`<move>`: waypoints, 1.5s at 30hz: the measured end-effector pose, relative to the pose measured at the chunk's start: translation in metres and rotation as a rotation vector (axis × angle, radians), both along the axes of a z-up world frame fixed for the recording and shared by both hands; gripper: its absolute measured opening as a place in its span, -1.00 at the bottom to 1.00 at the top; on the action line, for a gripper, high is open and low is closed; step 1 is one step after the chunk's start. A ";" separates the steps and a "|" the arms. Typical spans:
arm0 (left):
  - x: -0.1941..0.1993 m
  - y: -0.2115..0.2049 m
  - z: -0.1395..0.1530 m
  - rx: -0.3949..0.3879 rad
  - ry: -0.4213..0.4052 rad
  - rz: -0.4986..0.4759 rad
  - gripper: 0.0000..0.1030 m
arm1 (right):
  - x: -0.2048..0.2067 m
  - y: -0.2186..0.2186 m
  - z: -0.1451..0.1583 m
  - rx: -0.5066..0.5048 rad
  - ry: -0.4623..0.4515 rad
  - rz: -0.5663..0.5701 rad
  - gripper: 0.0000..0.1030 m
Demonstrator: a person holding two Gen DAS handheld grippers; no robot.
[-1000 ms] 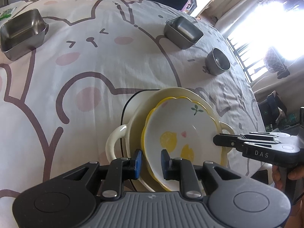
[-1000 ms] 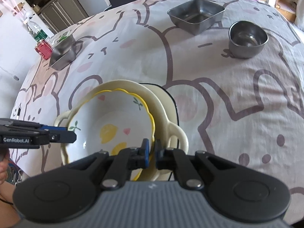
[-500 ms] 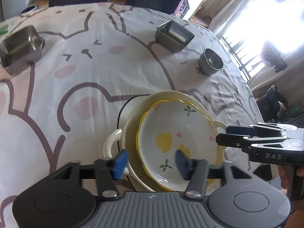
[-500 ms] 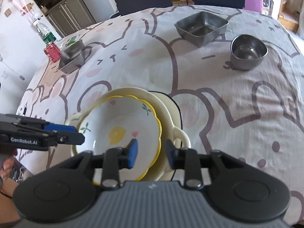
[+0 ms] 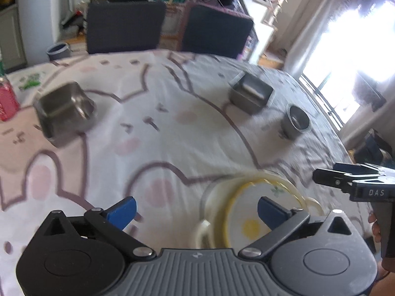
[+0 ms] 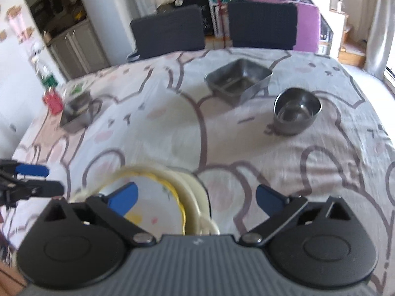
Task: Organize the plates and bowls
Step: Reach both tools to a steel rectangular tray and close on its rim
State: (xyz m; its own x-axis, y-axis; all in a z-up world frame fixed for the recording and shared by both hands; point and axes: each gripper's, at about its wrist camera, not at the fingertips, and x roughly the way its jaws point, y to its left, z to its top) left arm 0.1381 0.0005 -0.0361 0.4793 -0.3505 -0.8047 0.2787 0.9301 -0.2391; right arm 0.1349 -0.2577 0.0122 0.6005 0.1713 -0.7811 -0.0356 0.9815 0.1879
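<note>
**Yellow-rimmed bowl sits stacked at the near edge, both grippers wide open**

Steel and cream crockery is spread across a table (image 6: pixel 246 148) covered with a bunny-print cloth. At the near edge, a bowl (image 5: pixel 249 212) with a yellow rim and lemon pattern rests inside a larger cream dish (image 5: pixel 212 197) with side handles; in the right wrist view the same bowl (image 6: pixel 158 212) lies low and left of centre, nested in the dish (image 6: pixel 192 187).

The left gripper (image 5: pixel 196 212) has its blue-tipped fingers spread wide and holds nothing; its right fingertip hangs over the bowl, its left one over bare cloth. The right gripper (image 6: pixel 196 197) is likewise fully spread and empty, with its left fingertip above the bowl and its right one above the cloth beside the dish. Each gripper shows at the side of the other's view, the right one (image 5: pixel 355 180) by the table's right edge, the left one (image 6: pixel 29 180) by its left edge.

Farther back stand a square steel tray (image 6: pixel 238 80) toward the far edge, a round steel bowl (image 6: pixel 296 109) near the right edge, and a second square steel tray (image 6: pixel 76 112) near the left edge. A red bottle (image 6: pixel 53 100) stands just beyond that tray. Two dark chairs (image 6: pixel 261 26) are at the far edge. Both views are motion-blurred.
</note>
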 end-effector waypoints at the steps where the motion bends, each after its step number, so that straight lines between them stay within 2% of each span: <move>1: 0.004 0.005 0.003 0.002 -0.015 0.013 1.00 | 0.005 0.001 0.001 0.008 -0.008 -0.008 0.99; 5: 0.021 0.028 0.010 0.004 -0.064 0.098 1.00 | 0.025 0.016 0.007 0.027 -0.074 -0.002 1.00; 11: 0.055 0.066 0.007 0.006 -0.097 0.246 1.00 | 0.056 0.049 0.011 0.054 -0.177 0.005 1.00; 20: 0.117 0.118 -0.020 -0.049 -0.045 0.444 0.96 | 0.095 0.102 0.002 0.078 -0.182 0.078 1.00; 23: 0.132 0.130 -0.033 -0.034 -0.018 0.486 0.75 | 0.104 0.117 -0.005 0.082 -0.160 0.096 1.00; 29: 0.149 0.152 -0.061 -0.016 0.062 0.543 0.17 | 0.117 0.142 -0.019 0.051 -0.122 0.142 1.00; 32: 0.151 0.157 -0.070 -0.032 0.095 0.540 -0.17 | 0.120 0.148 -0.024 0.047 -0.109 0.151 0.99; 34: 0.151 0.160 -0.074 -0.044 0.105 0.547 -0.51 | 0.123 0.151 -0.026 0.049 -0.099 0.151 0.99; 36: 0.150 0.161 -0.075 -0.029 0.111 0.556 -0.67 | 0.126 0.154 -0.028 0.057 -0.087 0.150 0.99; 43: 0.141 0.159 -0.076 -0.090 0.139 0.525 -0.69 | 0.130 0.155 -0.030 0.066 -0.061 0.134 1.00; 45: 0.135 0.155 -0.077 -0.132 0.159 0.512 -0.69 | 0.129 0.155 -0.031 0.065 -0.057 0.133 0.99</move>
